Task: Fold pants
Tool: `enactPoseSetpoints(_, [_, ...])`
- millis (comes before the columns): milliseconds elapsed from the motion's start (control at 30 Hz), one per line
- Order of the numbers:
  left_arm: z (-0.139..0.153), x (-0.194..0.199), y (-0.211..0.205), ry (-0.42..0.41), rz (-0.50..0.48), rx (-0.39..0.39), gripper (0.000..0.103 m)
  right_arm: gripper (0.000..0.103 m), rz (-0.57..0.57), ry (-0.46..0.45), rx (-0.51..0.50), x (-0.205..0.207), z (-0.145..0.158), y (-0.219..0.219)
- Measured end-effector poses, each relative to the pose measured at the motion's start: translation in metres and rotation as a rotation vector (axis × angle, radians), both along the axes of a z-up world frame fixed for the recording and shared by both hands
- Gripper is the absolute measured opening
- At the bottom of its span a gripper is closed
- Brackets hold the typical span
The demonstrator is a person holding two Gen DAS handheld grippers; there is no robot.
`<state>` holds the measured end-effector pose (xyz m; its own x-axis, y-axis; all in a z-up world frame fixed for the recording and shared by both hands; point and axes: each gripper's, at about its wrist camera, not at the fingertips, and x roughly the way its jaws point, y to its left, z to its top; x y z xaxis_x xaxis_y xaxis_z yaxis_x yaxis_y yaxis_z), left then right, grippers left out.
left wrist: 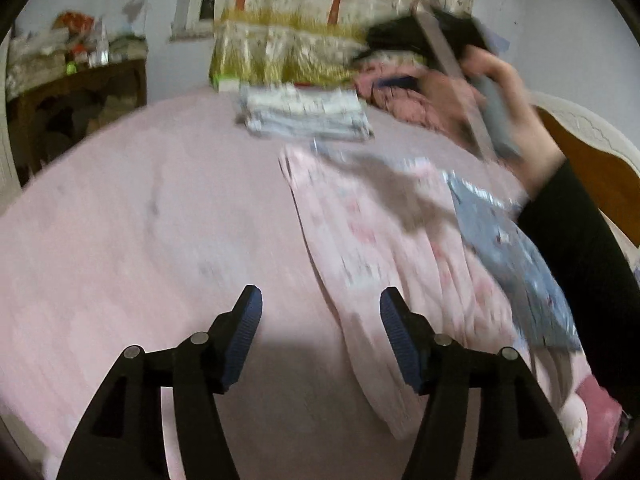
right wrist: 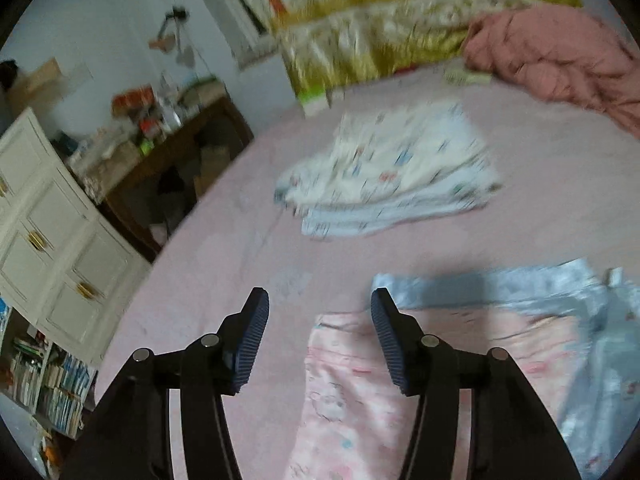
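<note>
Pink printed pants (left wrist: 384, 248) lie flat on the pink bed sheet (left wrist: 140, 220), with a grey-blue printed garment (left wrist: 516, 256) beside them on the right. My left gripper (left wrist: 320, 312) is open and empty, hovering above the sheet at the pants' left edge. The right gripper is held in a hand (left wrist: 480, 92) above the pants at upper right in the left wrist view. In the right wrist view my right gripper (right wrist: 320, 312) is open and empty above the pink pants (right wrist: 352, 400) and the light blue garment (right wrist: 560, 320).
A stack of folded printed clothes (right wrist: 392, 176) lies farther up the bed (left wrist: 304, 112). A crumpled pink blanket (right wrist: 560, 56) sits by the curtain. A dark wooden table (right wrist: 180, 152) with clutter and a white cabinet (right wrist: 52, 216) stand left of the bed.
</note>
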<state>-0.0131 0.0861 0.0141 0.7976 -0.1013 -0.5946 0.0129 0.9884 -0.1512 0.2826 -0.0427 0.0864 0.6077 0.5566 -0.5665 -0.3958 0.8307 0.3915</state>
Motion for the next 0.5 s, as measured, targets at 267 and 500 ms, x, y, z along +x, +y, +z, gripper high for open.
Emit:
enactPoseSetpoints(267, [0.058,0.063,0.006,-0.138,-0.039,0.050,0.064,0.055,-0.181,-0.152,0.052,-0.064,0.045,-0.123])
enactPoseSetpoints(500, [0.091,0.177,0.006,-0.125,-0.031,0.052,0.055,0.055,-0.307,-0.034,0.050,-0.038,0.020,-0.183])
